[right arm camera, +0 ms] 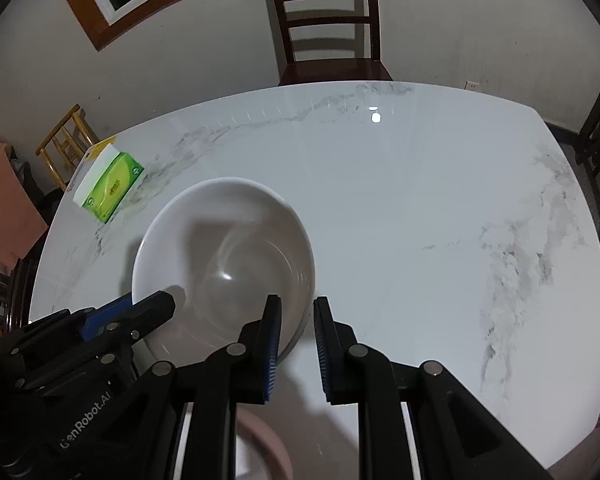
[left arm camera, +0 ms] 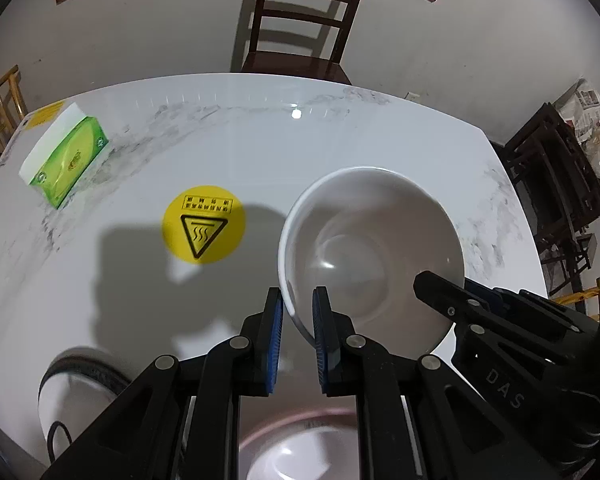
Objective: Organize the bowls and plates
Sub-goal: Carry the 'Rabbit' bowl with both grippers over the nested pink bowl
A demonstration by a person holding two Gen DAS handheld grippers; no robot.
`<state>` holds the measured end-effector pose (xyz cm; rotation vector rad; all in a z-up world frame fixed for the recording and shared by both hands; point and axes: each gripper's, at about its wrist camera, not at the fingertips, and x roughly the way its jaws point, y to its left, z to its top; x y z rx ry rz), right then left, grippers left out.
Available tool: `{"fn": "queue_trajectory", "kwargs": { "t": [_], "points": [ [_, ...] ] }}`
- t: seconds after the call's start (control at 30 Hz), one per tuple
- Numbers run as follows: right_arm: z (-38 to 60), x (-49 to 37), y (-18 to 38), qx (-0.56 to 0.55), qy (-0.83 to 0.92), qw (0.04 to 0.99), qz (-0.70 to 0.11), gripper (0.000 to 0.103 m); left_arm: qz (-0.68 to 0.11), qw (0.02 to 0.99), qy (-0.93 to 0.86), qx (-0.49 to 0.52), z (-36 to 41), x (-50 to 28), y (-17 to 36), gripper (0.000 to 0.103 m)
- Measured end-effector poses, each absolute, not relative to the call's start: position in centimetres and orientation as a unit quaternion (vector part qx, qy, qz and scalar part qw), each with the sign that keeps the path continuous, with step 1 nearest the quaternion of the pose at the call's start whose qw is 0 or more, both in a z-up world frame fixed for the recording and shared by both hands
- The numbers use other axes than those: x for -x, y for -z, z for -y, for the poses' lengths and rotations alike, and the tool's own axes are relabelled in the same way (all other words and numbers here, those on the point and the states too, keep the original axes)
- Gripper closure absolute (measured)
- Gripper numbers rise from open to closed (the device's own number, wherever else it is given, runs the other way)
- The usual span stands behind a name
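Between my left gripper's (left arm camera: 297, 312) jaws sits the bowl's (left arm camera: 370, 240) near rim, pinched; my right gripper (right arm camera: 296, 320) pinches the opposite rim. I hold the bowl above the table (right arm camera: 420, 200), a pink plate (left arm camera: 296, 436) beneath.

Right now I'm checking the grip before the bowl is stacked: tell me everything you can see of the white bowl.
The white bowl is plain, glossy and ceramic-looking, deep, round and empty, with a highlight near its base. It appears lifted above the marble table and tilted. The left gripper pinches its rim on one side, one blue pad inside and one outside; the right gripper clamps the opposite rim likewise. Its underside is hidden.
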<state>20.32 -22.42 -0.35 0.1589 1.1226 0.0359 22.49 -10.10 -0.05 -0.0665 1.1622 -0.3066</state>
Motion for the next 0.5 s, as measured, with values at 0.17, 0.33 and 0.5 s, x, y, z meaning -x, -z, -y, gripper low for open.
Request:
{"fn": "queue_trajectory", "kwargs": {
  "t": [0.17, 0.33, 0.5],
  "points": [
    [21.6, -18.6, -0.5, -0.07, -0.02, 0.846, -0.528, 0.086, -0.547, 0.824, 0.144, 0.035, 9.1, -20.8, -0.6, 0.091],
    [20.6, -17.0, -1.2, -0.067, -0.025, 0.848, -0.525, 0.086, -0.547, 0.824, 0.142, 0.041, 8.2, -19.1, -1.1, 0.091],
    [19.8, -15.4, -1.3, -0.066, -0.031, 0.847, -0.527, 0.086, -0.546, 0.826, 0.138, 0.038, 7.4, -17.3, -1.7, 0.091]
  ]
}}
